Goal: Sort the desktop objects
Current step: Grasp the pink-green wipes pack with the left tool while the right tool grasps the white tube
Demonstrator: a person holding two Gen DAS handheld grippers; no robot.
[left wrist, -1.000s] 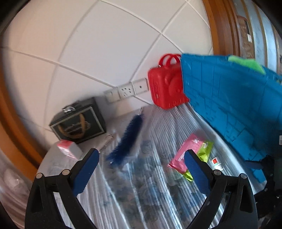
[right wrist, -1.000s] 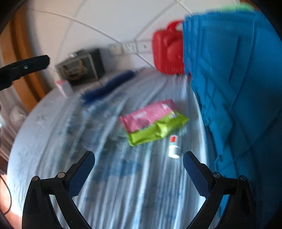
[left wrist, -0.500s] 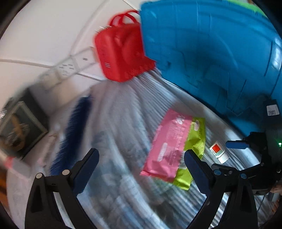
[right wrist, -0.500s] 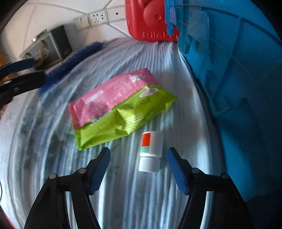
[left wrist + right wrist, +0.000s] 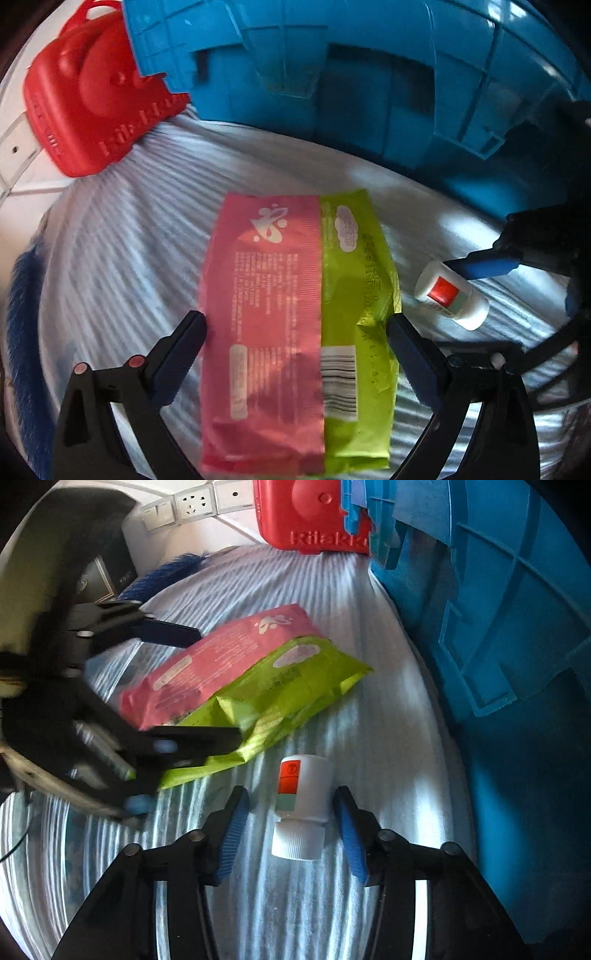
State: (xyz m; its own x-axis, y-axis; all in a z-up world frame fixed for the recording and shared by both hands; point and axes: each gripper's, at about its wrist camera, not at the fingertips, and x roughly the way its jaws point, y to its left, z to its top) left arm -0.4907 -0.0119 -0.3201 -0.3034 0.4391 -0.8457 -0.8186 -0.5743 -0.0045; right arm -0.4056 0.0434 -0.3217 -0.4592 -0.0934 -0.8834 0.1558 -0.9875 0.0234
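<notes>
Bottle: I see it lying flat, cap toward me, long axis near-to-far, left of the blue crate.
Right gripper: my jaws closing, bottle between, not yet pinched.
Left gripper: jaws wide, straddling the pink-green pack.

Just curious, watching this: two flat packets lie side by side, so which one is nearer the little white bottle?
The green packet. Its long edge faces the white bottle, while the pink packet lies on its far side.

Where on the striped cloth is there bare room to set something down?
Bare cloth lies between the red case, the blue brush and the pink-green packet. It is crowded around the white bottle, beside the blue crate.
</notes>
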